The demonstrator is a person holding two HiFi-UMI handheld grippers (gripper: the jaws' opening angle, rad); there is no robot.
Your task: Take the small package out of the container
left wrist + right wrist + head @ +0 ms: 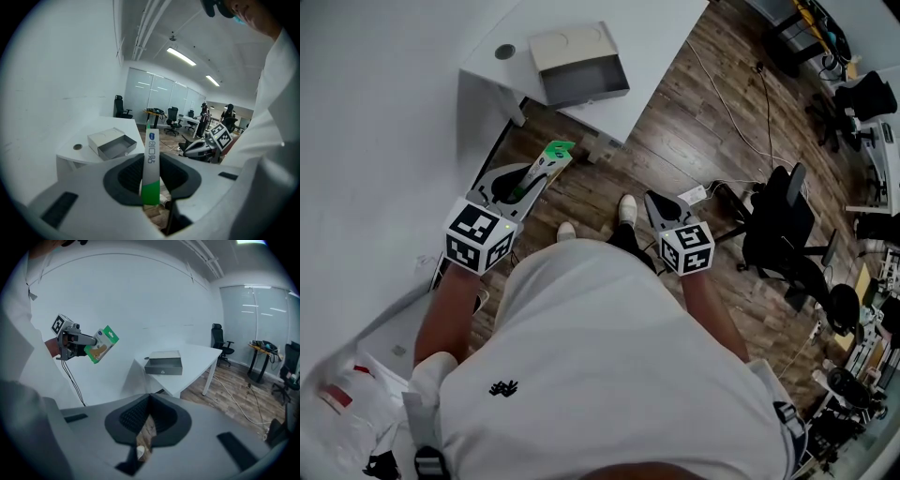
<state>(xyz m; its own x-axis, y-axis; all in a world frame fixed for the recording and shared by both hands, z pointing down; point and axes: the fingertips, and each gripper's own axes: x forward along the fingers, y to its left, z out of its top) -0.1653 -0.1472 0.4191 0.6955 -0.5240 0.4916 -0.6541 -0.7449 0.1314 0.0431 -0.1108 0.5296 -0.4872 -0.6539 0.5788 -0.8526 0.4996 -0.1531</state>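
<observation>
head view: our left claw (534,178) is clamped on the small package (556,150), a flat green-and-white sachet that sticks out past the claw tips. it hangs over the wooden floor (694,141), well apart from the bench (661,47). the container (579,66), a grey box with its tray open, sits by the bench edge nearest us. with the package clear of it, we judge the removal essentially done. our right claw (661,208) is held low in front of us, near nothing.

left gripper view: the package stands edge-on between the pads, pinched by its green lower end. that grip leaves most of its length free and easy to see. the container's tray shows nothing inside from here.

right gripper view: the right claw's jaws are drawn together with nothing between them. only floor shows through the slit. we take it as idle, kept aside so the left claw has room. off to the left the package is held up in the air, away from the bench.
</observation>
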